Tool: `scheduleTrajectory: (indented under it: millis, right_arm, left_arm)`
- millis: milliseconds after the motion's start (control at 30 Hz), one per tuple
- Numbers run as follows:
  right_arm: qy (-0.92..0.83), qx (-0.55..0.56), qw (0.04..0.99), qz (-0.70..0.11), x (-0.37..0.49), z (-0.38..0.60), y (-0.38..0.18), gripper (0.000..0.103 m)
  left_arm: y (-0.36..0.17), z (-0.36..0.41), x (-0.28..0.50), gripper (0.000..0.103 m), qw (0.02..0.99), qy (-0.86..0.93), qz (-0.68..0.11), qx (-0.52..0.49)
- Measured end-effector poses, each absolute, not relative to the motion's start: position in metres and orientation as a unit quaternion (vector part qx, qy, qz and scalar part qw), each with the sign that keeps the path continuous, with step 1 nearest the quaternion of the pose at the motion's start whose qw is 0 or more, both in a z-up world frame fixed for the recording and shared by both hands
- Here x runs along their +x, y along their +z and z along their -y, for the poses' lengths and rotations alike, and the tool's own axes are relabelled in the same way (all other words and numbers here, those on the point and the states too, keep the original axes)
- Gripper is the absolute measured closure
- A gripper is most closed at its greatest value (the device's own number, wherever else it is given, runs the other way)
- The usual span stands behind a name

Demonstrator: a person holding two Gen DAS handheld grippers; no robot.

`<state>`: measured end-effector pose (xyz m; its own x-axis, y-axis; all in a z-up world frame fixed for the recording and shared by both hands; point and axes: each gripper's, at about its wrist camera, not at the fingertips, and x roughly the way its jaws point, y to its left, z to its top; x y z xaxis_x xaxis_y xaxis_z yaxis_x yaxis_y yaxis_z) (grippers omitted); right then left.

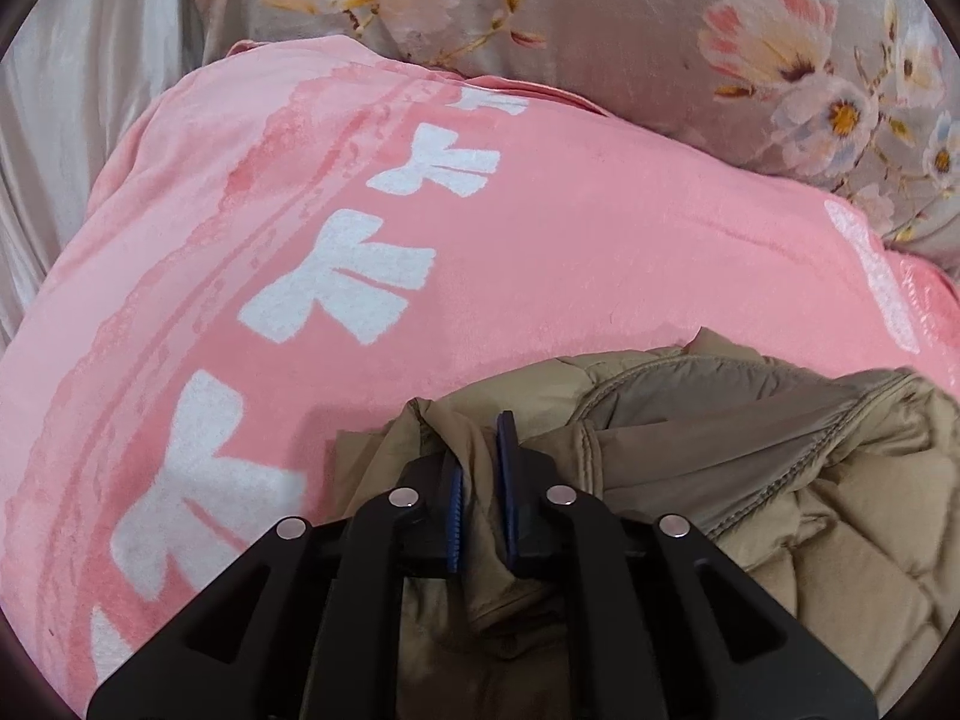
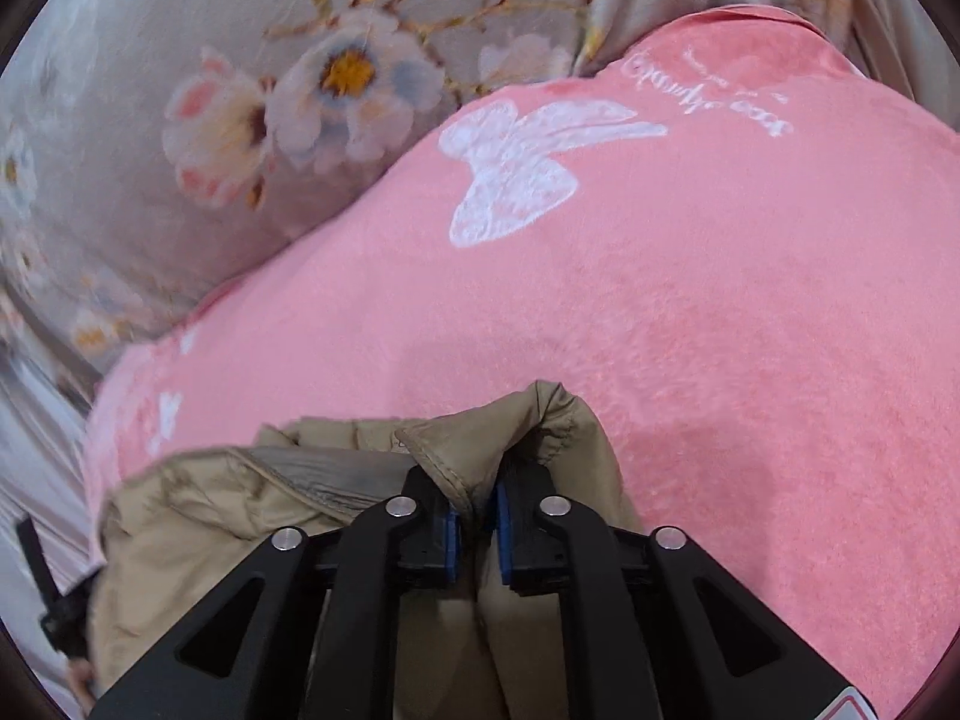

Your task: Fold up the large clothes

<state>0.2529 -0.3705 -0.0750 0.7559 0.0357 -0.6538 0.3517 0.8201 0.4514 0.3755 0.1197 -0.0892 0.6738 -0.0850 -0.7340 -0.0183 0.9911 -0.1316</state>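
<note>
The tan quilted jacket (image 1: 750,480) lies bunched on the near edge of the pink blanket (image 1: 540,252), with the left gripper (image 1: 480,474) and the right gripper (image 2: 477,510) each clenched on a fold of it, floral bedding (image 1: 630,18) beyond the blanket.

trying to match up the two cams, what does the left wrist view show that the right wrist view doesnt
Only the left wrist view shows the row of blocky white shapes printed on the pink blanket and the jacket's quilted panel.

Only the right wrist view shows the white butterfly, white script lettering near the blanket's far edge, and a black object at the lower left.

Both show a gripper, left gripper and right gripper, shut on the tan jacket, over the pink blanket with floral bedding beyond.
</note>
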Motion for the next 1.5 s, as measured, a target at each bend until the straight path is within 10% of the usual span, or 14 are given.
scheduleTrajectory:
  millis: [100,167,200,467,667,1500]
  right_arm:
    - [-0.117,0.312,0.898,-0.288,0.217,0.39,-0.042,0.046]
    - [-0.121,0.307,0.905,-0.266,0.199,0.396,-0.022,0.045]
    - [-0.122,0.296,0.91,-0.262,0.192,0.396,-0.012,0.045]
    - [-0.101,0.158,0.964,-0.191,0.179,0.324,0.081,0.048]
    - [-0.035,0.053,0.952,-0.299,0.244,0.228,0.036,0.089]
    - [-0.029,0.089,0.917,-0.388,0.324,0.208,-0.084,0.093]
  left_arm:
    - [-0.065,-0.141,0.356,0.08,0.918,-0.018,-0.391,-0.062]
    - [-0.044,-0.156,0.344,0.036,0.926,0.014,-0.377,-0.036]
    - [-0.034,-0.162,0.337,0.031,0.932,0.035,-0.359,-0.024]
    - [0.063,-0.145,0.3,0.031,0.958,0.0,-0.286,-0.006]
    - [0.037,-0.022,0.313,0.031,0.94,-0.085,-0.327,0.049]
    - [-0.09,0.042,0.373,0.029,0.919,-0.06,-0.39,0.026]
